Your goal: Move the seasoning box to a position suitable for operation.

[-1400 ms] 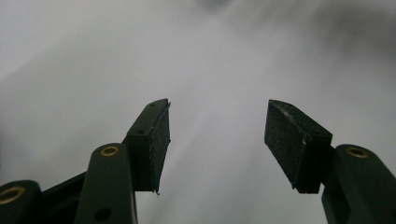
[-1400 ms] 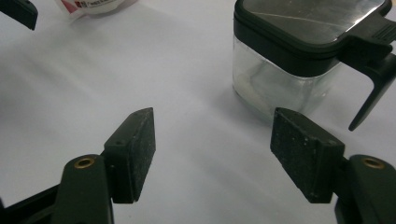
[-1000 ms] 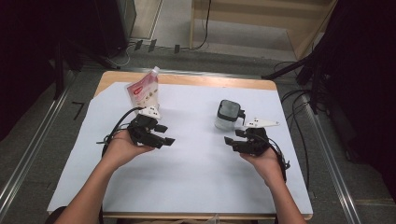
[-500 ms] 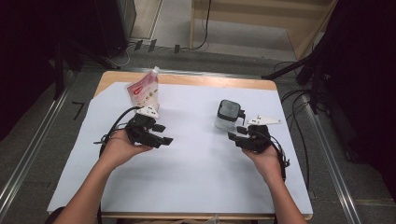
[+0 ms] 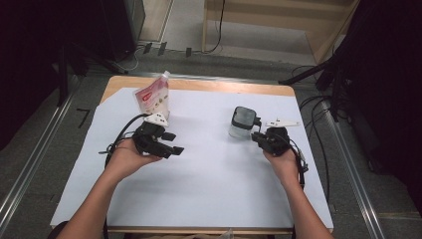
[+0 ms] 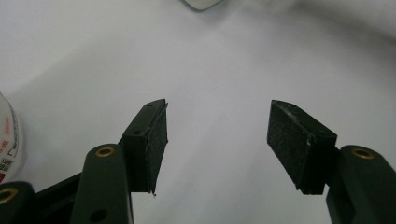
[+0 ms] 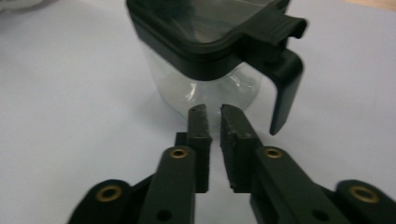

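Jaws of right gripper have just closed to a thin slit, nothing between the 2 rough black pads, tips just short of the clear plastic jug with black square lid and curved handle. Jug stands upright on matte white sheet. Left gripper open, empty, beside red-and-white glossy pouch.

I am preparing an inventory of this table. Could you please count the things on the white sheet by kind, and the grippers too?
Clear jug with black lid and handle: 1
Red and white pouch: 1
Handheld grippers: 2, the left gripper and the right gripper
Total: 4
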### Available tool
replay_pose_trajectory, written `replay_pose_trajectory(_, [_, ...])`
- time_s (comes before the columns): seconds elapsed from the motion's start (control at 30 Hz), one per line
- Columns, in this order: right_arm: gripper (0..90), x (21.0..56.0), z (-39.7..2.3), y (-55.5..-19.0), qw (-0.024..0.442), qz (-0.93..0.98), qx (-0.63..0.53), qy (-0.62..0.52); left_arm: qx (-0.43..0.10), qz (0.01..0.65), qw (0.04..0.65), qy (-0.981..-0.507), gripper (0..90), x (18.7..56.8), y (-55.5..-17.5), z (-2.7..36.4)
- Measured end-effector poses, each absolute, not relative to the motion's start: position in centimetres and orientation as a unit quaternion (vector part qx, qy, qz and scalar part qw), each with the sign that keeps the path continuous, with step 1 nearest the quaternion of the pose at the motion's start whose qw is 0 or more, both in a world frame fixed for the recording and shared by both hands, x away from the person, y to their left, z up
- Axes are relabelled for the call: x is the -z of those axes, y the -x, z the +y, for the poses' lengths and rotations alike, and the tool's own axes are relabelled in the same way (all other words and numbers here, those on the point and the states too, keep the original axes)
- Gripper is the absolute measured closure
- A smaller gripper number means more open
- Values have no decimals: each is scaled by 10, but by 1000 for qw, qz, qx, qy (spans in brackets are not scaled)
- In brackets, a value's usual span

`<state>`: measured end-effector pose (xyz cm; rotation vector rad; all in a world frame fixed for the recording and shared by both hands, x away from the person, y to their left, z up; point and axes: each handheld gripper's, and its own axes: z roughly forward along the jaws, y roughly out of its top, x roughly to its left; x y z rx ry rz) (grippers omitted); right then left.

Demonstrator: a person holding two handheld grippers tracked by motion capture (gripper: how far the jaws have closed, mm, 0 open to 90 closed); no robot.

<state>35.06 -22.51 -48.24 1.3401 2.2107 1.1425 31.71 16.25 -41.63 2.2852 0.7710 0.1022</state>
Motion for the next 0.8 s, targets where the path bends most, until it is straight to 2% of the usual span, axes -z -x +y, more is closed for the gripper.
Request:
replay_pose_trajectory(0.07, [900, 482, -227, -354, 159, 773, -399, -467, -40, 301, 357, -883, 390, 417, -317, 162])
replay_pose_trajectory(0.3, [900, 484, -222, -368, 172, 773, -388, -472, -42, 299, 354, -885, 386, 418, -315, 160])
replay_pose_trajectory(0.8, [900, 489, -236, -381, 166, 772, -377, -484, -47, 300, 354, -885, 384, 418, -310, 164])
